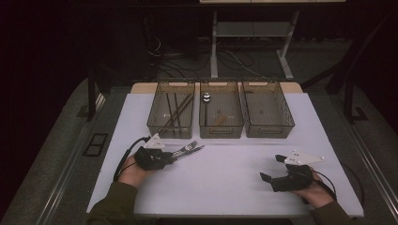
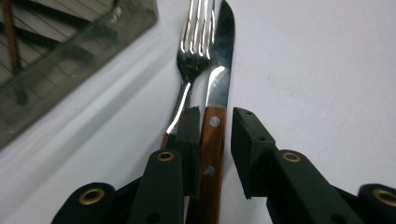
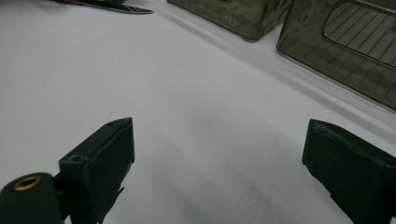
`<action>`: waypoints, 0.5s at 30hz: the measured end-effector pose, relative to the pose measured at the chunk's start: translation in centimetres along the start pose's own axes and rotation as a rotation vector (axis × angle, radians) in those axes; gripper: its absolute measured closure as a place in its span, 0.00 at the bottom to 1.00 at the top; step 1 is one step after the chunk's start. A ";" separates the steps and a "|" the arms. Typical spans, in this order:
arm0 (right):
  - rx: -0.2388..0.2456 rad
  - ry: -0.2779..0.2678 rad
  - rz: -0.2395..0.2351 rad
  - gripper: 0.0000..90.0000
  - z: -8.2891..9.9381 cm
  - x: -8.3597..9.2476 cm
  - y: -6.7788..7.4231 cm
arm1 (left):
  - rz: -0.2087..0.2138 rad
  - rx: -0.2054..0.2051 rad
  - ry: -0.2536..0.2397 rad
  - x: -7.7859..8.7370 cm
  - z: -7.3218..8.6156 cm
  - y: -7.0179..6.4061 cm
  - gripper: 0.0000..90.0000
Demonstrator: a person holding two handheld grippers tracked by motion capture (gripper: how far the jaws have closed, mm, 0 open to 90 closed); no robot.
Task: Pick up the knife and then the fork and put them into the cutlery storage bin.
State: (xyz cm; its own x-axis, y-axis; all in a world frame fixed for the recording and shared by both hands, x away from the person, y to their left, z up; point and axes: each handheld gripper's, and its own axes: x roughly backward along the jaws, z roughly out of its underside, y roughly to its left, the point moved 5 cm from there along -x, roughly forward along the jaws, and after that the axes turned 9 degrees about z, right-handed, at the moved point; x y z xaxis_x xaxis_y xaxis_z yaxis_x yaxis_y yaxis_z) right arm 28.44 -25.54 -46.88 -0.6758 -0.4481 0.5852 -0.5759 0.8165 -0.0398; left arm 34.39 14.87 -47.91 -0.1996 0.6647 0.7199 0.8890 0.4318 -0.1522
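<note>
Left gripper (image 2: 212,135) low on the white table (image 1: 225,173), jaws narrowed around the wooden handle of the knife (image 2: 215,107); left pad against the handle, right pad a gap away, so not clamped. Fork (image 2: 194,51) just left of the knife, touching it, outside the jaws. Both flat on the table, near the left bin (image 1: 171,115). Middle bin (image 1: 220,115) and right bin (image 1: 266,115) beyond. Right gripper (image 1: 273,169) at right, jaws wide, nothing between.
</note>
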 end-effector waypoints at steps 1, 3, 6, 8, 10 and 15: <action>-0.001 -0.002 0.000 0.10 0.0 0.0 0.0 | 0.007 -0.002 0.010 -0.1 0.1 -0.1 0.79; 0.000 0.000 0.000 0.10 0.0 0.1 0.1 | 0.010 -0.002 0.002 -0.1 0.2 -0.2 0.78; 0.002 0.000 0.000 0.10 0.0 0.0 0.1 | 0.014 -0.005 0.001 -0.2 0.2 -0.2 0.75; 0.004 0.000 -0.001 0.10 0.0 0.0 0.1 | 0.013 -0.004 0.004 -0.2 0.2 -0.3 0.76; 0.005 0.001 -0.003 0.10 0.0 0.0 0.1 | 0.016 -0.001 0.006 -0.2 0.2 -0.2 0.77; 0.004 0.000 -0.006 0.10 0.0 0.0 0.2 | 0.007 -0.006 0.018 -0.2 0.1 -0.3 0.83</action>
State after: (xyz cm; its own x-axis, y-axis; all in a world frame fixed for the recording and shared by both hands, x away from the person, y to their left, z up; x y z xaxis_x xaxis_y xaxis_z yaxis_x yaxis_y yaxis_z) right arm 28.38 -25.38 -46.87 -0.6722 -0.4534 0.5853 -0.5819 0.8123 -0.0390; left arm 34.09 14.69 -48.10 -0.1863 0.6563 0.7311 0.8927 0.4239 -0.1530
